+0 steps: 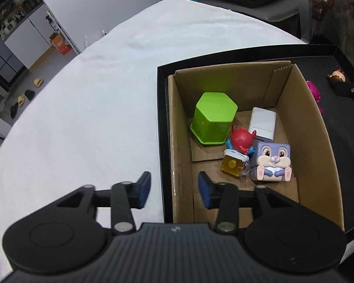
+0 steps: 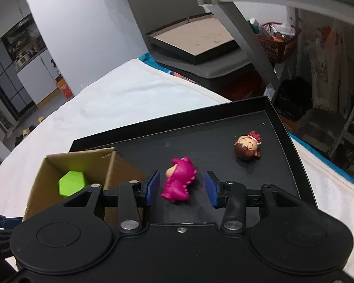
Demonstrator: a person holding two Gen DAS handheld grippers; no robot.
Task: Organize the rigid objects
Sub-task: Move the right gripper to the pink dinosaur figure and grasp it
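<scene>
The right claw [image 2: 182, 188] is spread, and the pink dinosaur toy [image 2: 179, 181] lies on the black tray [image 2: 224, 127] between its 2 blue pads, nearer the left pad [image 2: 153, 186] and seemingly not pressed by either. The toy's long axis runs roughly along the claw's pointing line, so the pads face its flanks. The right claw tilts steeply down onto the tray, and it is the nearer hand by far. A second figure, a brown-haired doll head [image 2: 247, 147], lies farther off to the right, well apart from the dinosaur. The left claw [image 1: 174, 189] is also spread and holds nothing; it hangs over the near left wall of the cardboard box [image 1: 304, 127], which already contains a green hexagonal tub [image 1: 212, 121], a red figure [image 1: 242, 139], a yellow mug [image 1: 233, 165], a white block [image 1: 263, 123] and a purple bunny cube [image 1: 272, 161]. The box stands in the tray, just left of the dinosaur.
</scene>
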